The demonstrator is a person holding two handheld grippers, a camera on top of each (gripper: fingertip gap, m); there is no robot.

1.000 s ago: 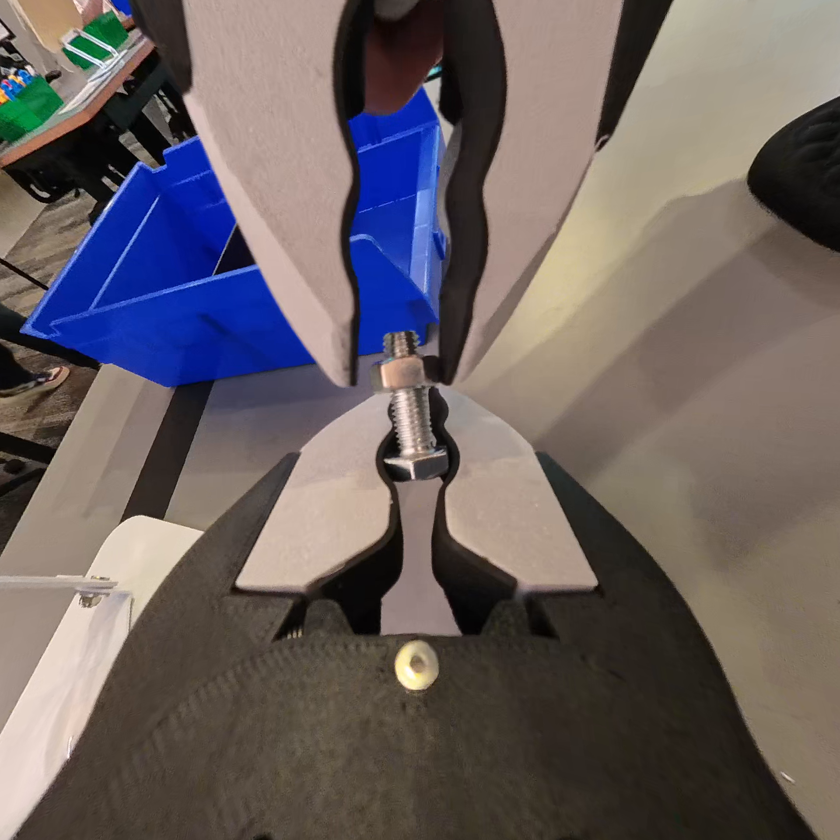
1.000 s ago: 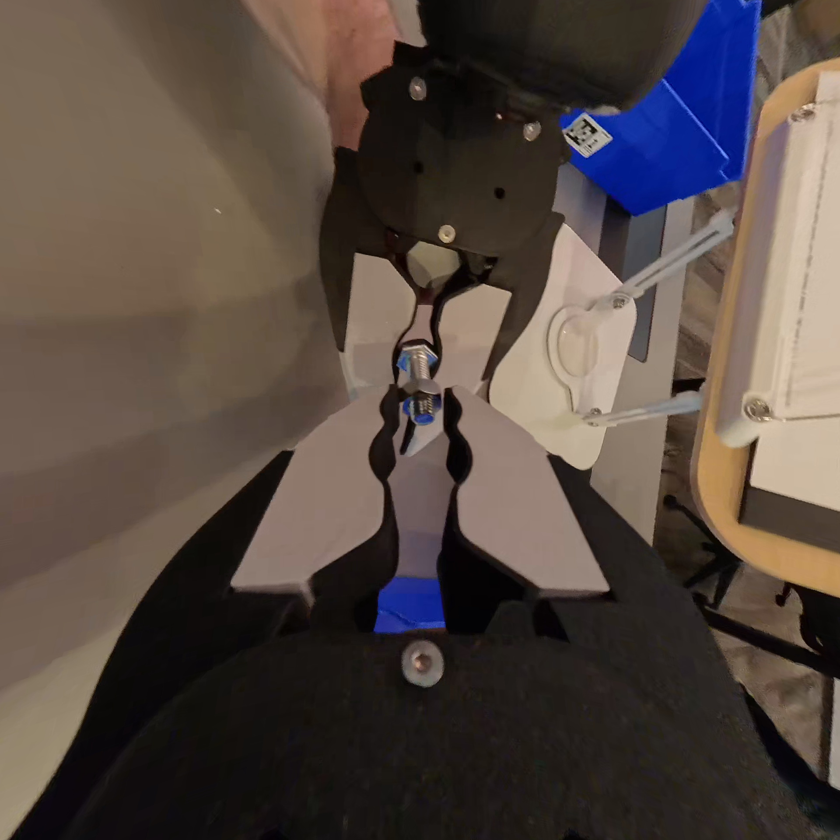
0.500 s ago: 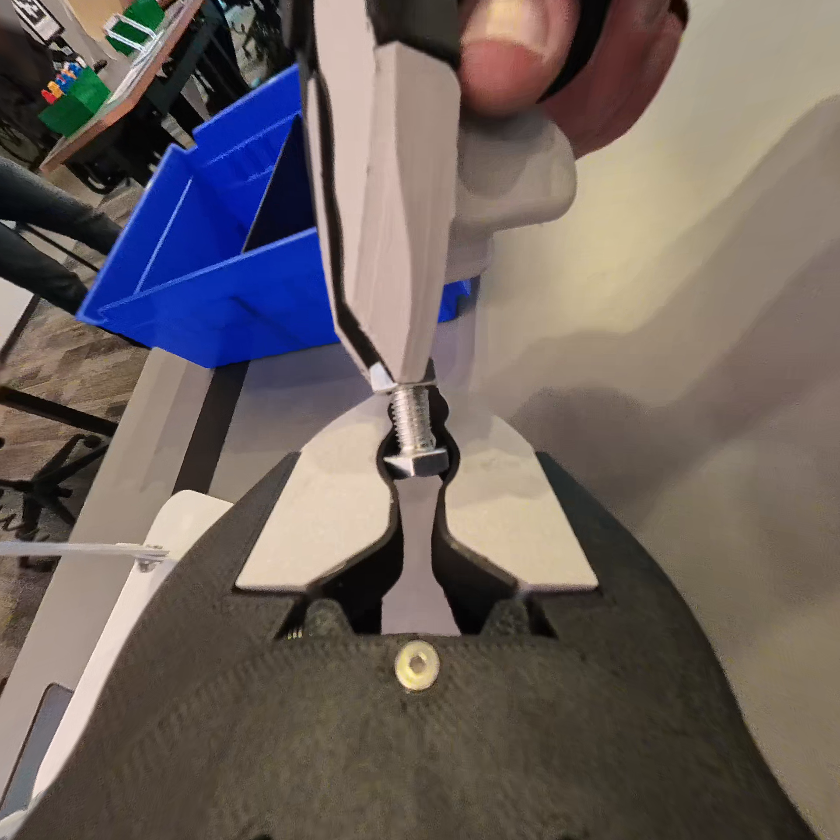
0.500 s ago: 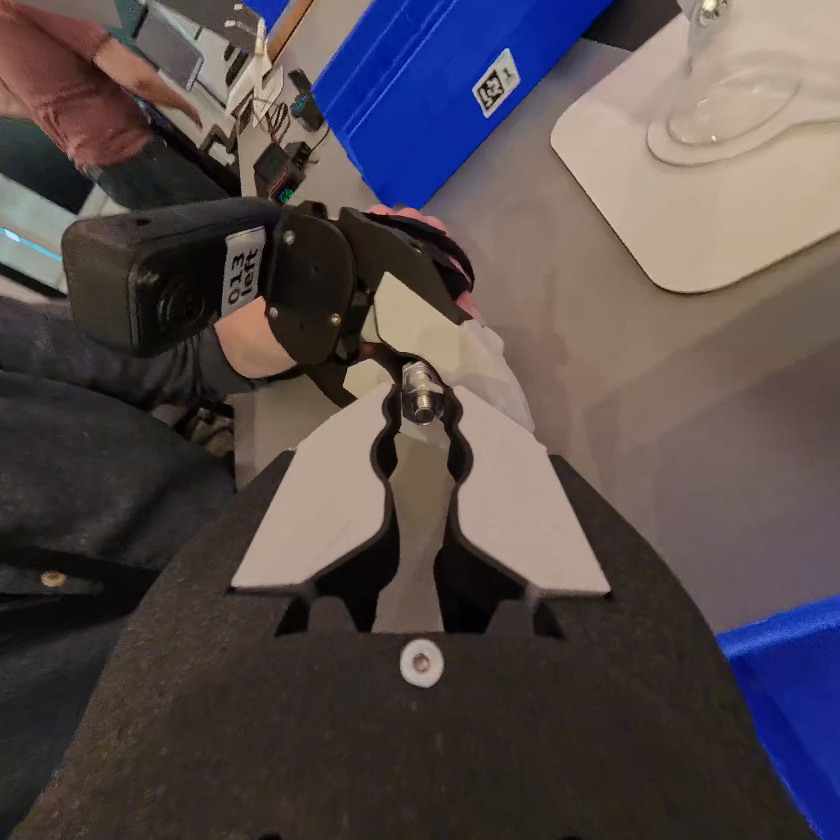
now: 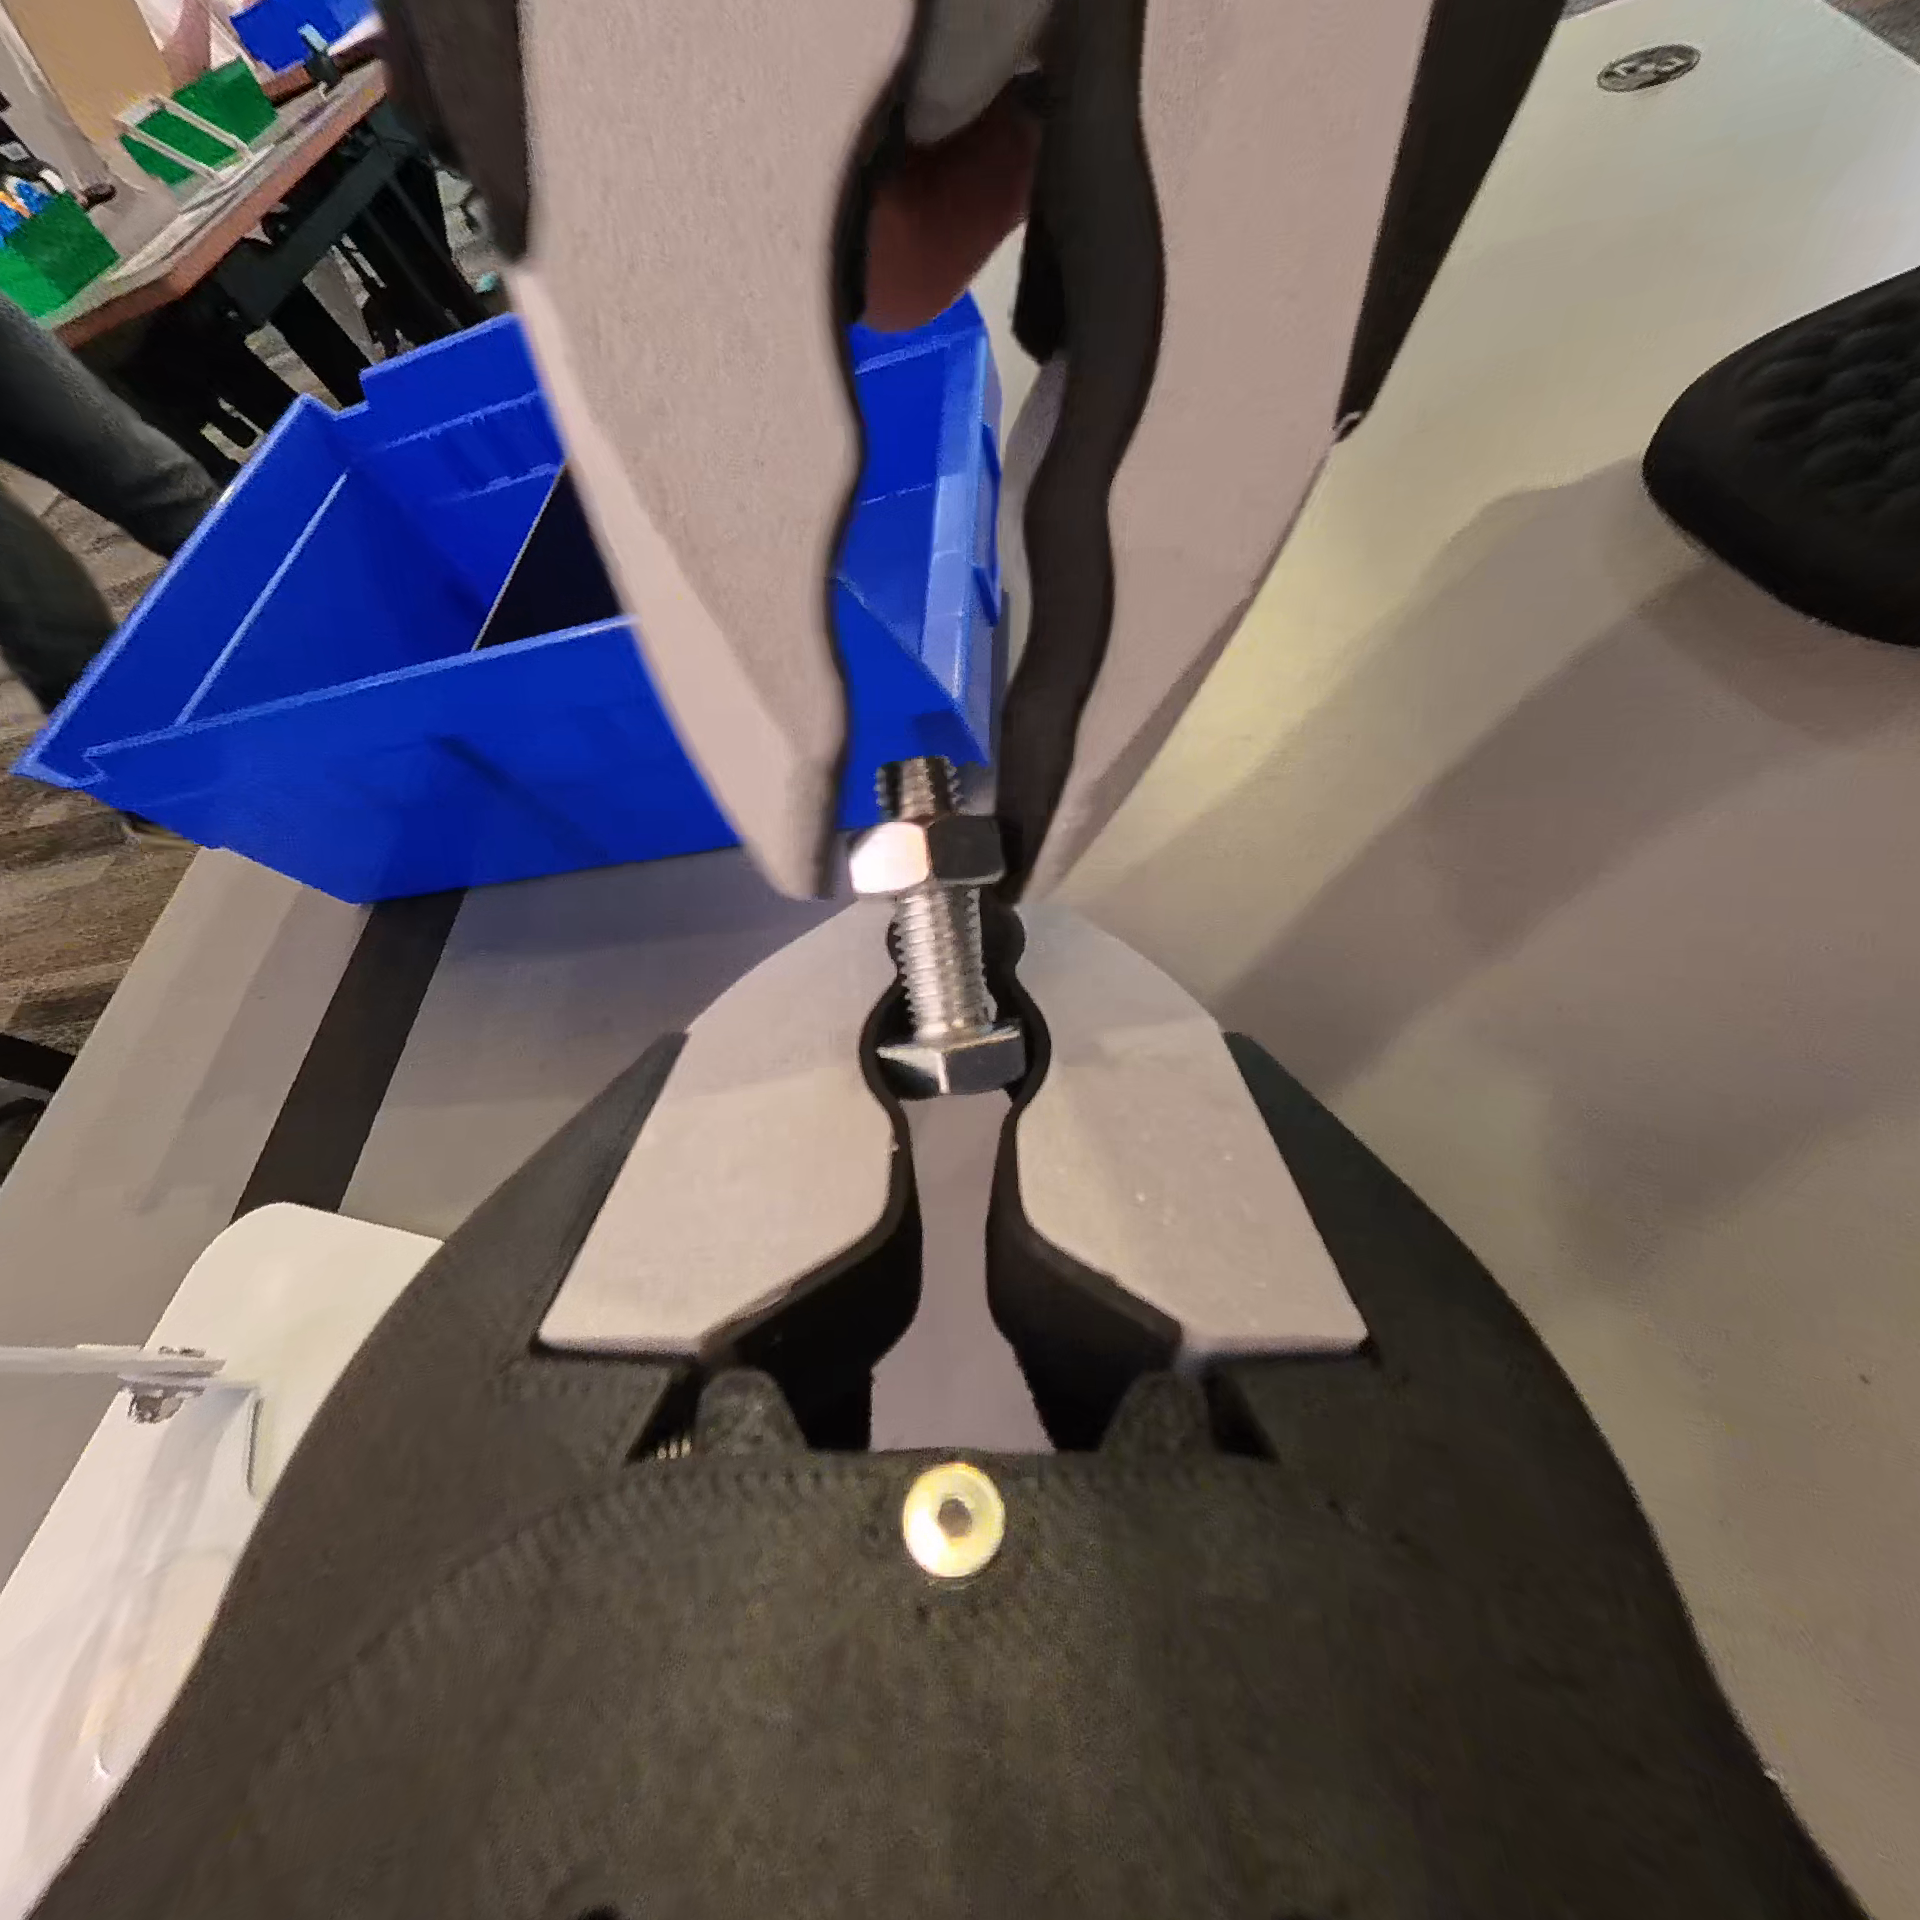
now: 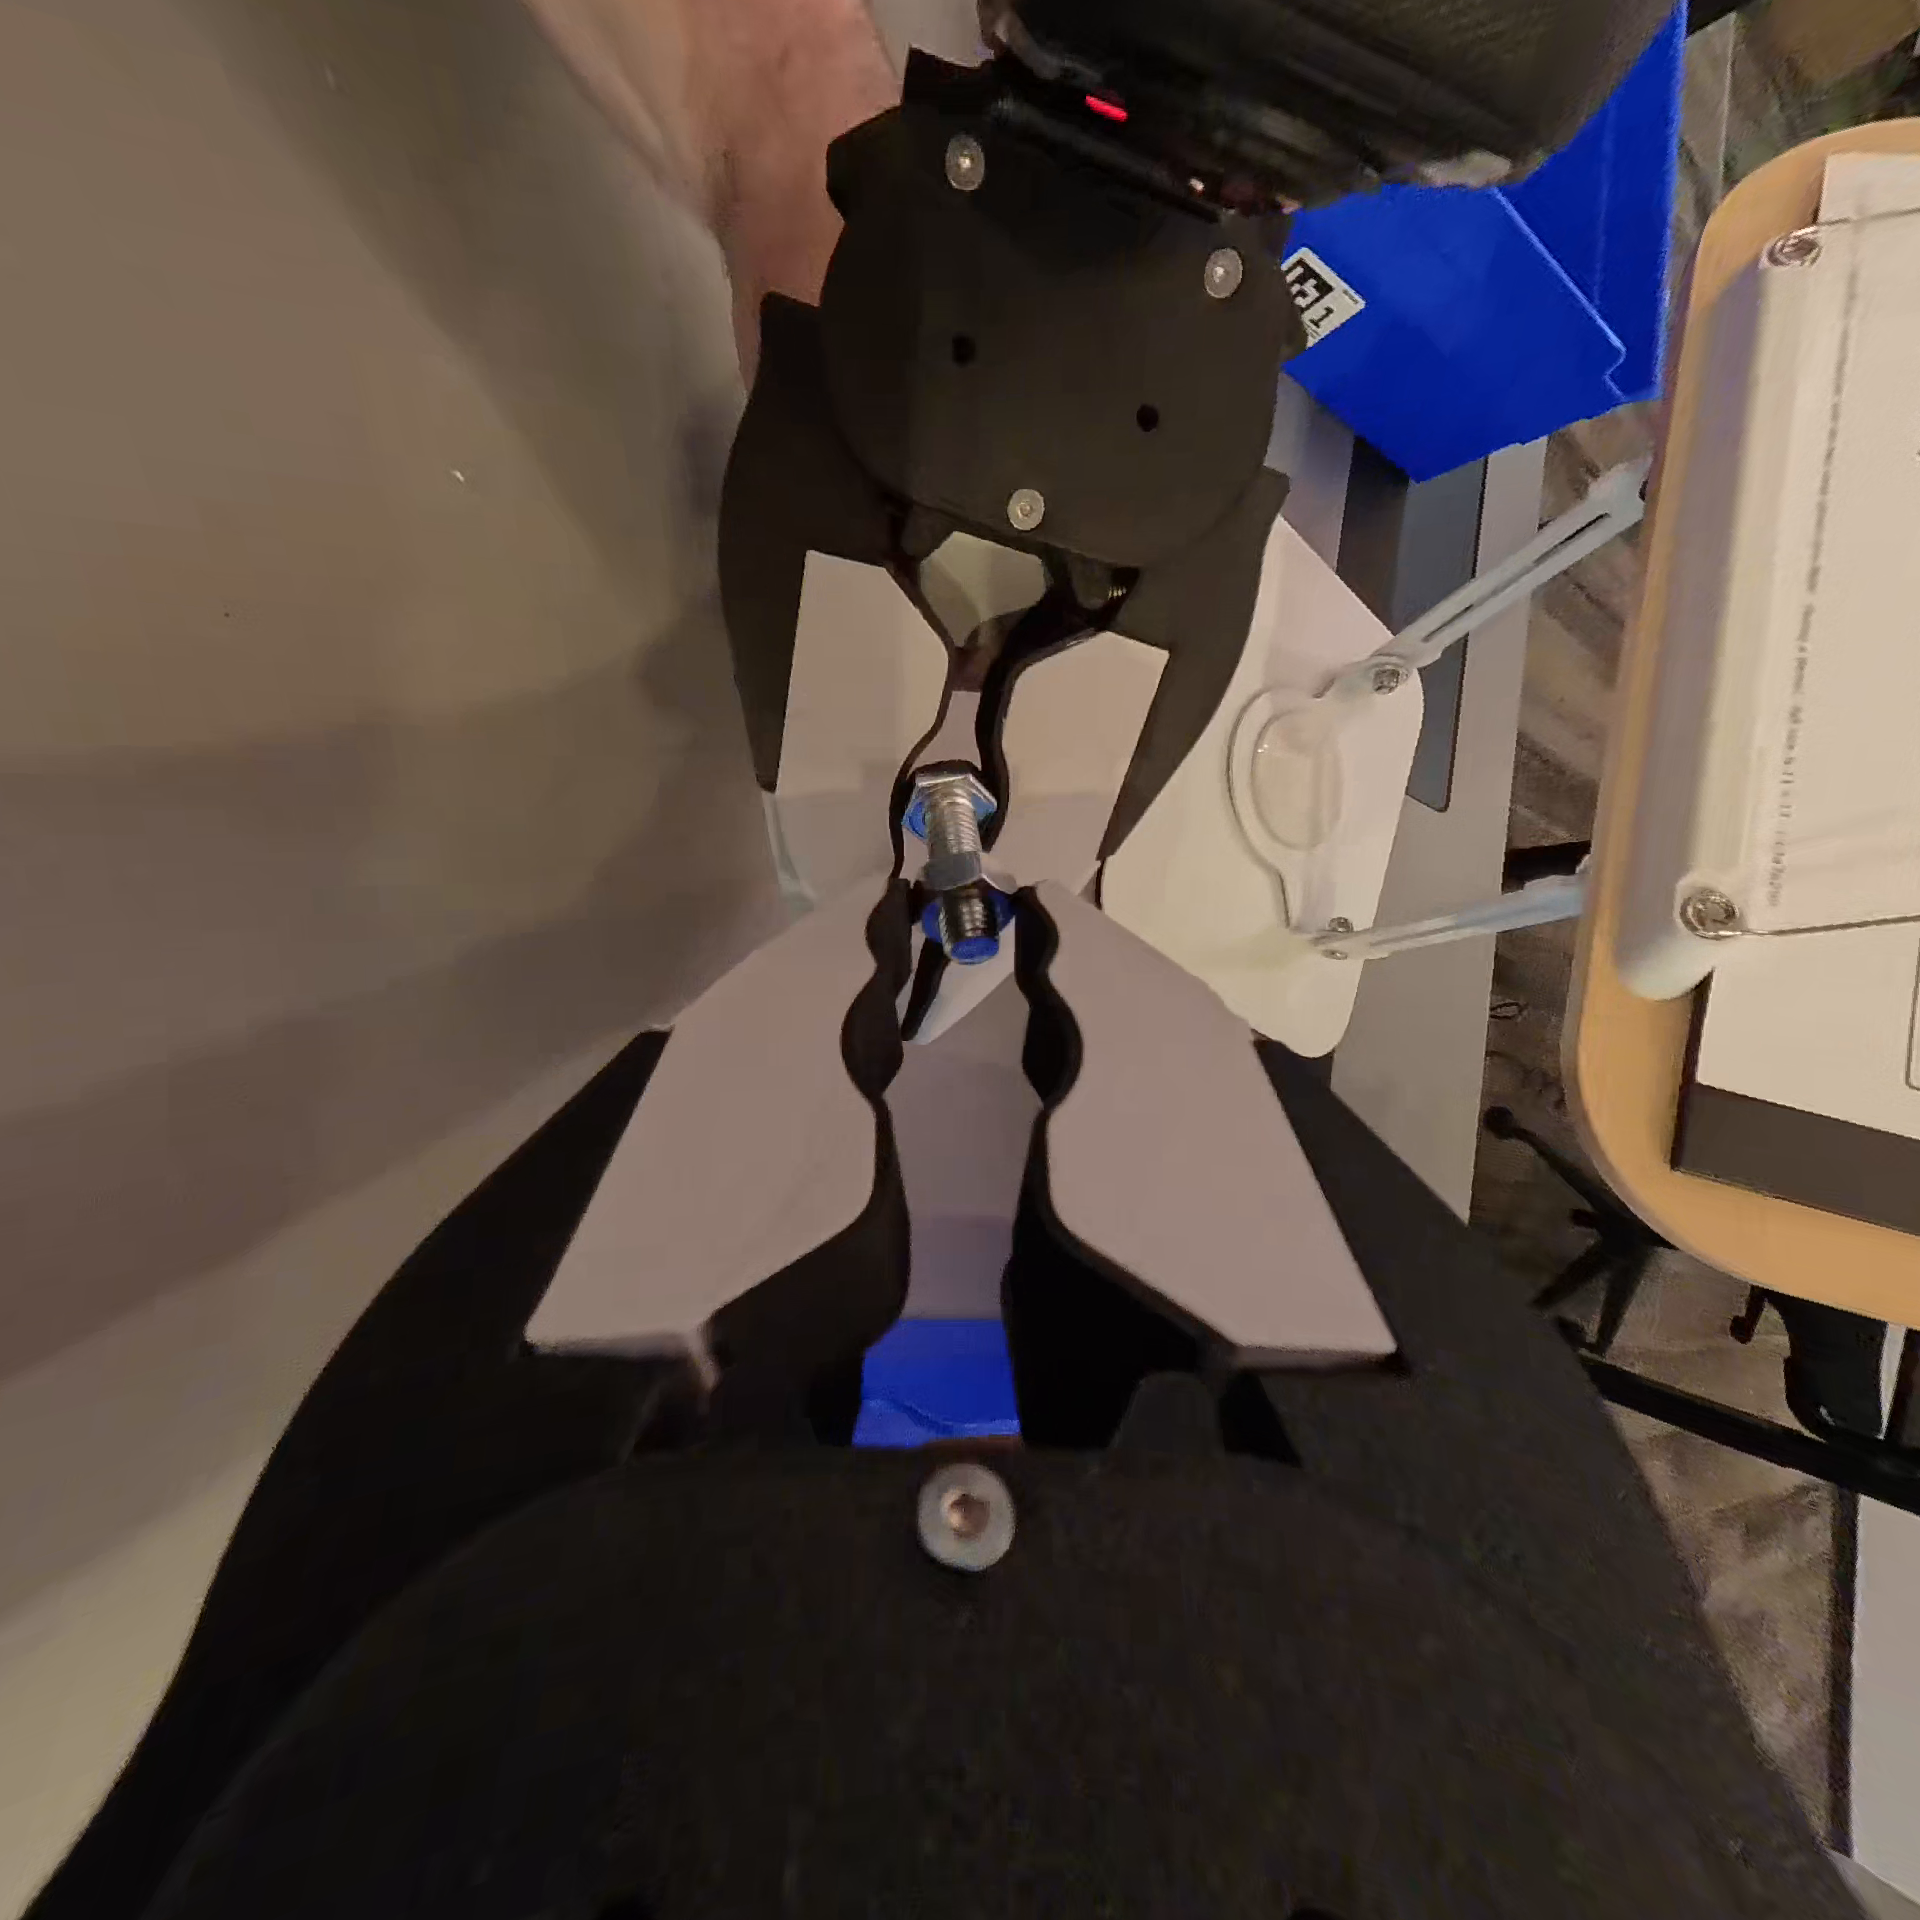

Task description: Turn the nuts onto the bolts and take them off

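My left gripper [image 5: 951,997] is clamped on the hex head of the bolt [image 5: 943,971], holding it above the grey table [image 5: 1558,1039]. My right gripper [image 6: 956,904] pinches the nut [image 5: 925,858], threaded near the bolt's far end, tips facing. A blue bin [image 5: 364,644] sits far left.

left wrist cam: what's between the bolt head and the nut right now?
Only bare threaded shank of the bolt lies between its head and the nut; left gripper clamps the head, right gripper pinches the nut. Left wrist view.
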